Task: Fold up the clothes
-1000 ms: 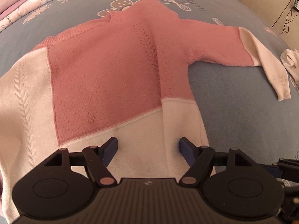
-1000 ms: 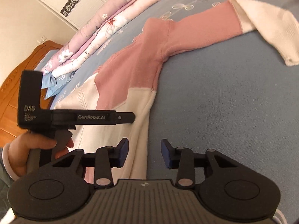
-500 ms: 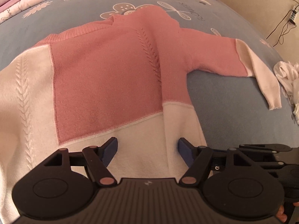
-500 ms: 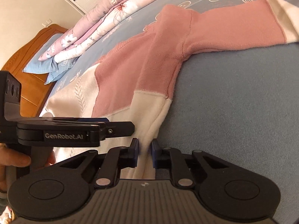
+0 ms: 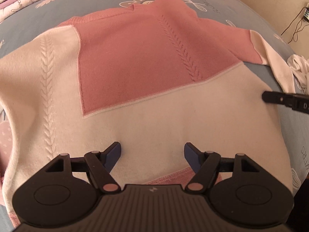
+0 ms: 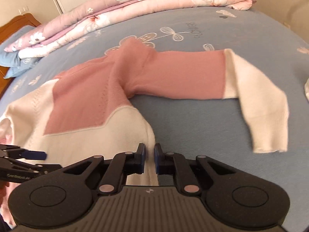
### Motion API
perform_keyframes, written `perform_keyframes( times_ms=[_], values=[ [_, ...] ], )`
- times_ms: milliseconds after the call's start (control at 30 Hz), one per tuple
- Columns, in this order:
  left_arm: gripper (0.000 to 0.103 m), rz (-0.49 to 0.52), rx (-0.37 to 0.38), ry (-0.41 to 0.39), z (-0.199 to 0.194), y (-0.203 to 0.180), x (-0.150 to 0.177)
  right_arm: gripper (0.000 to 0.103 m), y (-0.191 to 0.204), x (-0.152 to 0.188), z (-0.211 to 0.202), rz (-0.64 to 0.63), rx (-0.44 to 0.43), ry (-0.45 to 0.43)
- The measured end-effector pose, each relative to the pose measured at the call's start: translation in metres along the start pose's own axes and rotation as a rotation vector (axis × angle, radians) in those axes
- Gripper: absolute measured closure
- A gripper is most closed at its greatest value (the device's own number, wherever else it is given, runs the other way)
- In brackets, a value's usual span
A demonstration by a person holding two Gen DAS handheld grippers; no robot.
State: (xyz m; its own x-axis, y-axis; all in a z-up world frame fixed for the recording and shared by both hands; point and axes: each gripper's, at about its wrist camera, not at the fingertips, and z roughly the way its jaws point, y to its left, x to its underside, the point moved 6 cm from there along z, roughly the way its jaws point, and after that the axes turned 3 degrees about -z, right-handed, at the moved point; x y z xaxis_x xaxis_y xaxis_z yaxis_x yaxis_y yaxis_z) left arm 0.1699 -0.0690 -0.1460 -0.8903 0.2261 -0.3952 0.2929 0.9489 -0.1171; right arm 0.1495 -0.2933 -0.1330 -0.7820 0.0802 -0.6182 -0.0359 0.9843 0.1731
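A pink and cream knit sweater (image 5: 146,61) lies spread on the blue bedsheet (image 6: 202,119), one sleeve (image 6: 193,73) stretched out to the right with a cream cuff (image 6: 258,104). My left gripper (image 5: 152,153) is open, its fingers resting over the cream lower part near the hem. My right gripper (image 6: 149,157) is shut on the cream side edge of the sweater (image 6: 123,127) at the hem corner and lifts it a little. The right gripper's tip shows at the right in the left wrist view (image 5: 278,98).
Folded floral quilts (image 6: 135,7) lie along the far edge of the bed. A blue pillow (image 6: 15,61) and wooden headboard (image 6: 17,21) are at the far left. A crumpled white garment (image 5: 297,69) lies at the right. Cables hang on the wall (image 5: 297,23).
My right gripper closed on the sweater's side hem and swung its view toward the sleeve. My left gripper moved in low over the cream hem, still open.
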Motion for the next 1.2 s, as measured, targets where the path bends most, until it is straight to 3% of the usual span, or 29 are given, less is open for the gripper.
perform_keyframes(
  times_ms=[100,167,233,400,533,600,633,667,800,867,933,1067,1167,1200],
  values=[
    [0.025,0.038,-0.021,0.009,0.003,-0.006,0.000,0.089,-0.002,0.010,0.021,-0.073,0.070,0.054],
    [0.023,0.068,-0.036,0.010,0.005,-0.009,0.001,0.088,0.007,0.015,0.024,-0.151,0.128,0.036],
    [0.023,0.091,-0.047,0.011,0.006,-0.011,0.002,0.076,0.010,0.016,0.018,-0.161,0.140,0.043],
    [0.023,0.045,-0.016,0.001,-0.009,-0.005,0.008,0.074,0.006,0.018,-0.031,-0.057,0.041,-0.027],
    [0.023,0.036,-0.039,0.016,-0.018,0.005,0.026,0.074,0.016,0.049,-0.043,0.000,-0.135,0.057],
    [0.023,0.032,-0.050,0.023,-0.023,0.010,0.035,0.075,0.013,0.066,-0.030,0.011,-0.096,0.122],
    [0.023,0.030,-0.056,0.027,-0.025,0.012,0.040,0.084,0.009,0.072,-0.028,0.017,-0.071,0.133],
    [0.023,0.028,-0.062,0.031,-0.027,0.015,0.044,0.085,0.005,0.077,-0.028,0.039,-0.059,0.137],
    [0.023,0.020,-0.085,0.046,-0.037,0.024,0.062,0.076,0.005,0.072,-0.053,0.091,0.023,0.090],
    [0.023,0.005,-0.068,0.035,-0.045,0.027,0.070,0.076,0.014,0.072,-0.064,0.101,-0.030,0.070],
    [0.023,-0.014,-0.043,0.014,-0.052,0.027,0.076,0.072,0.025,0.078,-0.064,0.101,-0.071,0.094],
    [0.023,-0.063,-0.069,0.091,-0.041,0.033,0.095,0.073,0.025,0.100,-0.047,0.104,0.037,0.199],
    [0.023,-0.082,-0.072,0.082,-0.045,0.034,0.101,0.070,0.034,0.101,-0.057,0.129,0.035,0.177],
    [0.023,-0.089,-0.057,0.069,-0.048,0.032,0.101,0.063,0.041,0.100,-0.063,0.120,0.018,0.161]
  ],
)
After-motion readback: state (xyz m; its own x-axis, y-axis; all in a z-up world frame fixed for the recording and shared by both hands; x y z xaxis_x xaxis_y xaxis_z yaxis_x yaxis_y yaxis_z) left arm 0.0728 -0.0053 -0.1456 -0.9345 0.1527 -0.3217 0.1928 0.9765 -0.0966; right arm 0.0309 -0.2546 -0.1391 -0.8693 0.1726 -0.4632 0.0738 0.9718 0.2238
